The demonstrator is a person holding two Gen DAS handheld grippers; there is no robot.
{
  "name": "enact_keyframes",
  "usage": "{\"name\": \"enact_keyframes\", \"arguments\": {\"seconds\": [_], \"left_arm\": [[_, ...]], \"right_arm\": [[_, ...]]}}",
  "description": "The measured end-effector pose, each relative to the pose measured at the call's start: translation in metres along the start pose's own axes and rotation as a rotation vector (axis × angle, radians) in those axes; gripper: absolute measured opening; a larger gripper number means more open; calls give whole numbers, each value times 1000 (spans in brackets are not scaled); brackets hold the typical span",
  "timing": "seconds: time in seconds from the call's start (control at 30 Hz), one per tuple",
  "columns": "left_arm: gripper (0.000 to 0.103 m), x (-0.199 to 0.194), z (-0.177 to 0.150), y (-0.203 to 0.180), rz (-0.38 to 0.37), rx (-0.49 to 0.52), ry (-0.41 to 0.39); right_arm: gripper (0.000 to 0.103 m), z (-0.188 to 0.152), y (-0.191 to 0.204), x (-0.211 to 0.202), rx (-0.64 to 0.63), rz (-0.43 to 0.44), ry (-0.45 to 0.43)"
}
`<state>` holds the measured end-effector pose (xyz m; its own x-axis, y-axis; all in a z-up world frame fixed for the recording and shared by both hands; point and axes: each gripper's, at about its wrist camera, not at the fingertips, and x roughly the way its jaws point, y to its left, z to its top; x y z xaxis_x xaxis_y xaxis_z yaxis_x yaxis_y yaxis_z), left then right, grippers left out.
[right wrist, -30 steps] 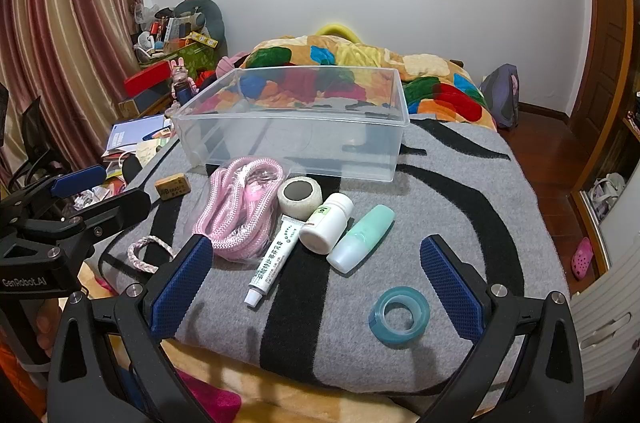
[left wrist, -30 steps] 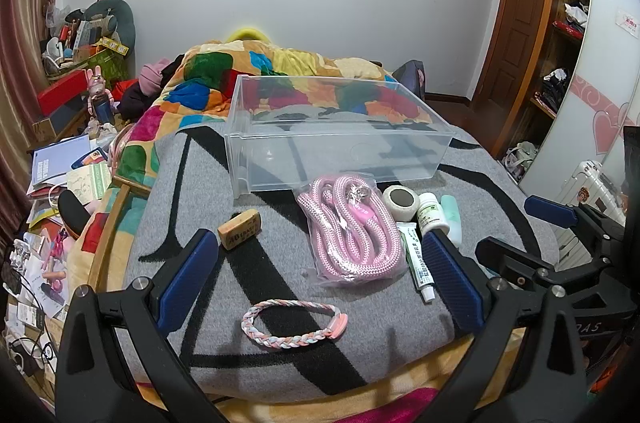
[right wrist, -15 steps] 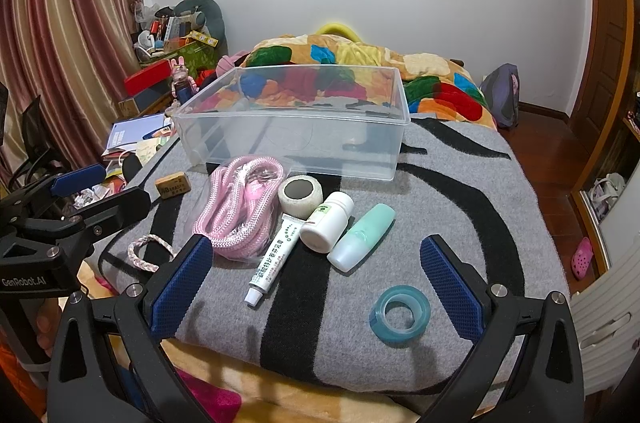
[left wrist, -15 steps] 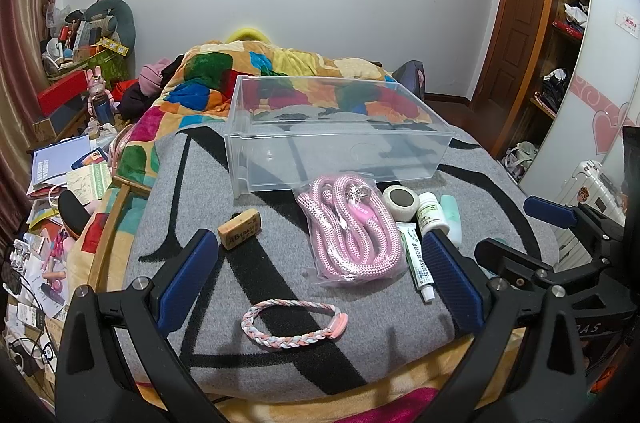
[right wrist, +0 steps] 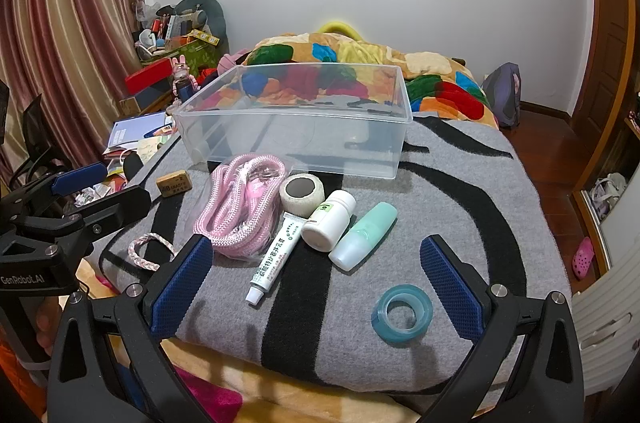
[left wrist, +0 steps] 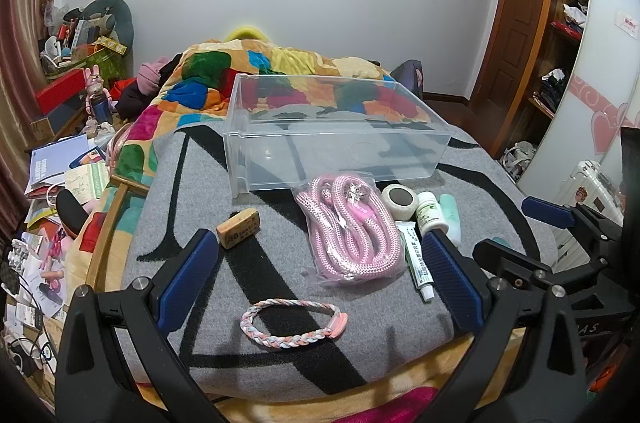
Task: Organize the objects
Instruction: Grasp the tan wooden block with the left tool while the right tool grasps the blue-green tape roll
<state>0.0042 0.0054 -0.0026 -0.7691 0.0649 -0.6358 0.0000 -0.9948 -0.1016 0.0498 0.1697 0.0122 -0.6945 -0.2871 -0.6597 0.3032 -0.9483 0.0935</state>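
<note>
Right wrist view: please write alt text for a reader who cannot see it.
The open right gripper hovers over a grey-and-black blanket, holding nothing. Before it lie a teal tape roll, an ointment tube, a white pill bottle, a mint bottle, a bandage roll and bagged pink rope. Behind them sits an empty clear plastic bin.

Both tools look alike: the left gripper (left wrist: 320, 275) and right gripper (right wrist: 316, 283) are matte black angular frames with silver screws at the joints and ribbed blue pads (right wrist: 182, 287) lining the fingers. White lettering on the left gripper's side reads GenRobot.AI.
</note>
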Motion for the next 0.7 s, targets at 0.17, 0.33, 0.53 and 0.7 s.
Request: {"name": "enact_keyframes", "arguments": {"seconds": [0.17,0.33,0.53,0.7], "left_arm": [[103,5,-2,6,-13,-15,16],[94,11,-4,16,0,-29,30],[87,30,-1,34,46,-31,71],[74,53,2,54,86,-45,115]], "right_arm": [[103,-3,-4,1,7,-2,16],[103,-8,-15,3,27,-14,42],[103,-18,-33,7,51,-44,81],[100,-25,-48,20,79,-71,133]]}}
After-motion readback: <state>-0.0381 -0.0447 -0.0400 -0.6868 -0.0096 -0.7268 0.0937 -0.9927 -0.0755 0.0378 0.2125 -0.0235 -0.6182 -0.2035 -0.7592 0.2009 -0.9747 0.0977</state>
